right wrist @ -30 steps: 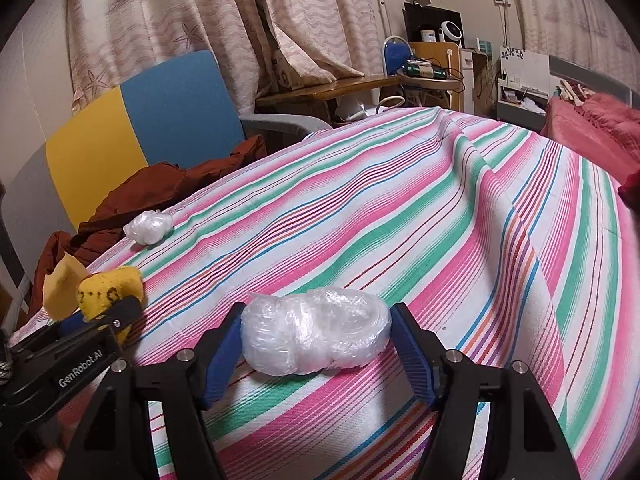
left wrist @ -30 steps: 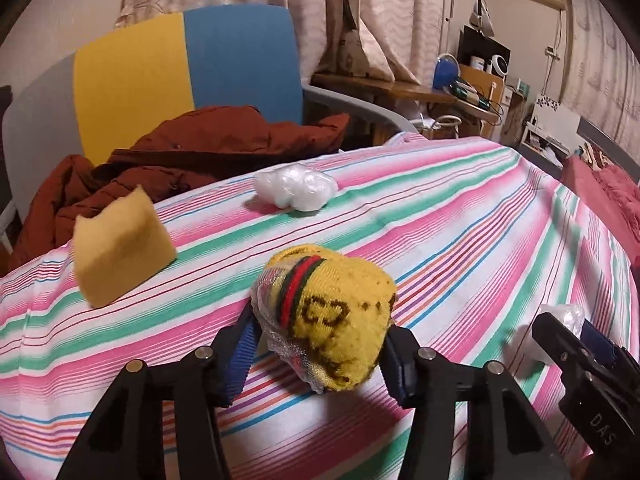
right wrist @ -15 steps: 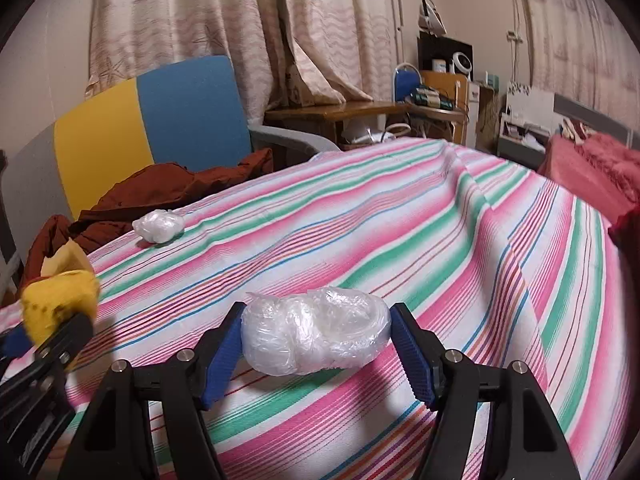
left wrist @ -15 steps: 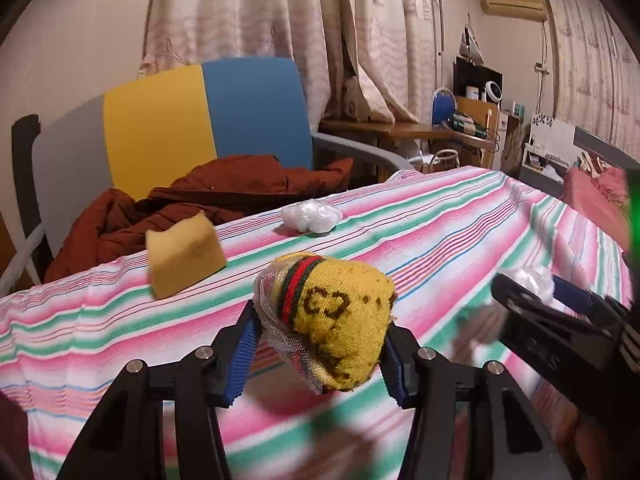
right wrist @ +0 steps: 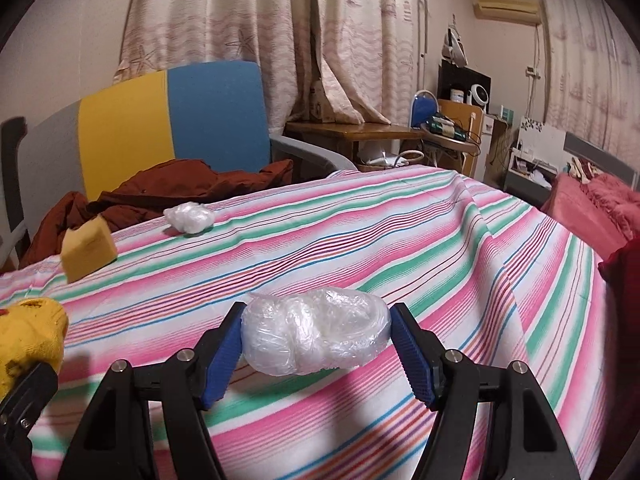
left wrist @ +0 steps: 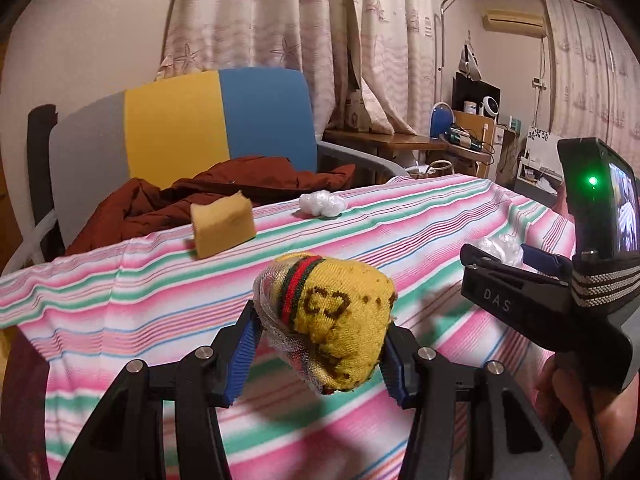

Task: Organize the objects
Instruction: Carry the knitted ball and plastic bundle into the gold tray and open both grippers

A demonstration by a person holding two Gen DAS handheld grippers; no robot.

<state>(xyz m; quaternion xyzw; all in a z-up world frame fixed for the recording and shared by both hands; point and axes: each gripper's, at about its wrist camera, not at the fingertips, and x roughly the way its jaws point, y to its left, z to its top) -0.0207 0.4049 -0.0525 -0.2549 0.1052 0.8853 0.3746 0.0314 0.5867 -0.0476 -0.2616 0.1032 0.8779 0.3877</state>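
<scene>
Yellow sock and plastic wad both clamped above the striped worktop

Yellow knit sock bundle (left wrist: pixel 336 320) sits pinched between the left gripper (left wrist: pixel 320 344) jaws, partway closed, clear of the striped worktop (left wrist: pixel 120 312). Beyond the jaws lie a sponge block (left wrist: pixel 222 224) and a small plastic wad (left wrist: pixel 322 203); the right gripper (left wrist: pixel 516 280) shows to their right

Right wrist view: the right gripper (right wrist: pixel 316 340) jaws, half closed, press both ends of a crumpled plastic bundle (right wrist: pixel 316 336). Sponge and small wad lie beyond, to the left
</scene>
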